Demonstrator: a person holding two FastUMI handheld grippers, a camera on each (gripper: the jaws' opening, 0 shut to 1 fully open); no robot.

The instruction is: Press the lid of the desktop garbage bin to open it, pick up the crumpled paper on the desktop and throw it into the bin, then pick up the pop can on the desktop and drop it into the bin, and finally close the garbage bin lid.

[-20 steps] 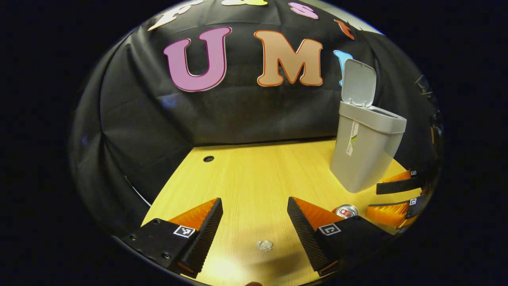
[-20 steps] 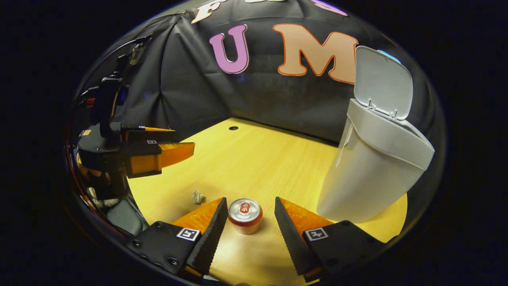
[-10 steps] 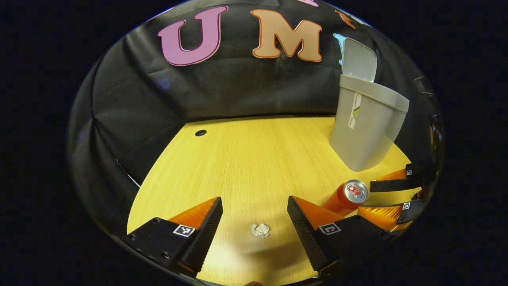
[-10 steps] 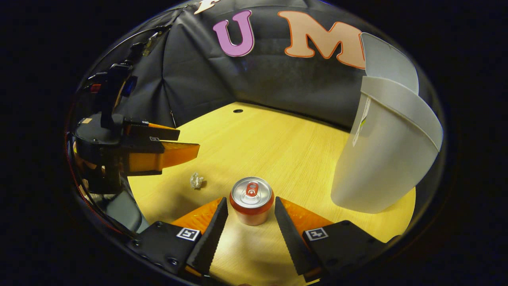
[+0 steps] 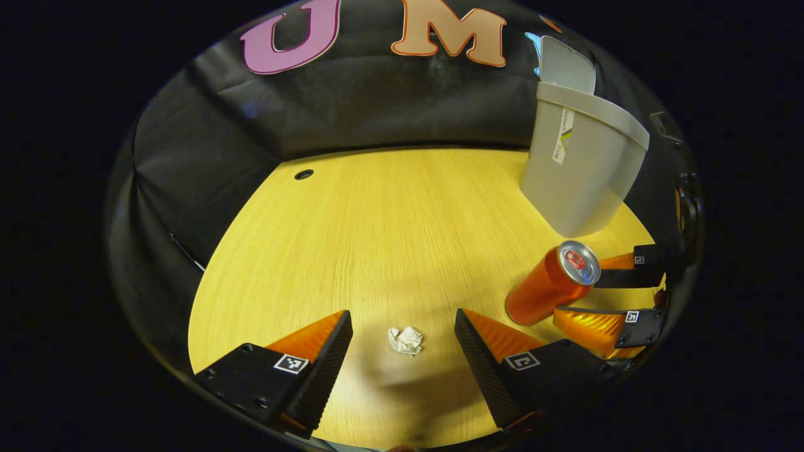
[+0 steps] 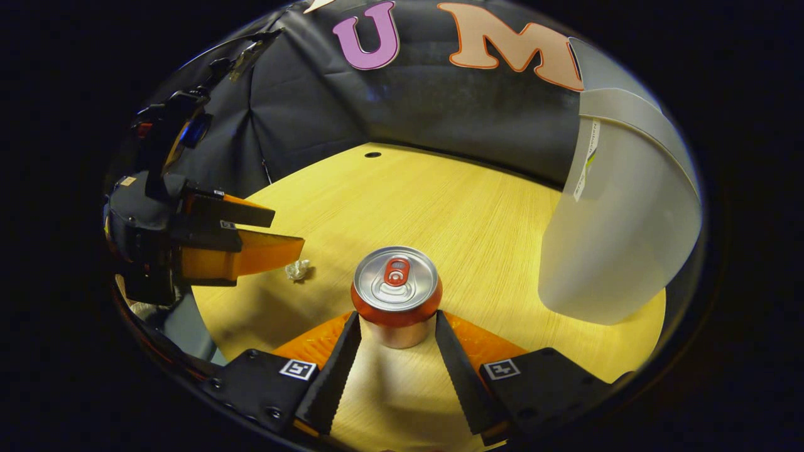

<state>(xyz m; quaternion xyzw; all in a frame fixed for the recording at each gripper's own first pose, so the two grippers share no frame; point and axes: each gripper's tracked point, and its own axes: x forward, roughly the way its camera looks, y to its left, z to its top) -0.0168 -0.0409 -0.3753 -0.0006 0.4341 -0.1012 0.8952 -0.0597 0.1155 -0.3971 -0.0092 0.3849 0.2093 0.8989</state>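
The crumpled paper lies on the wooden desktop, in the gap between the tips of my open left gripper, touching neither finger. The orange pop can stands upright, and my right gripper is open with a finger close on each side of its lower body. The grey bin stands at the back right with its lid raised. From the left gripper view the can stands between the right gripper's fingers. From the right gripper view, the paper lies below the left gripper.
A small round hole is in the desktop near the back left. The black cloth wall closes the back and left sides. The bin stands just right of the can. Bare wood stretches between the grippers and the back wall.
Both grippers have come down and forward. The can, ahead of the right fingers before, now sits between them. The paper is closer in the left gripper's gap. Both openings are unchanged.
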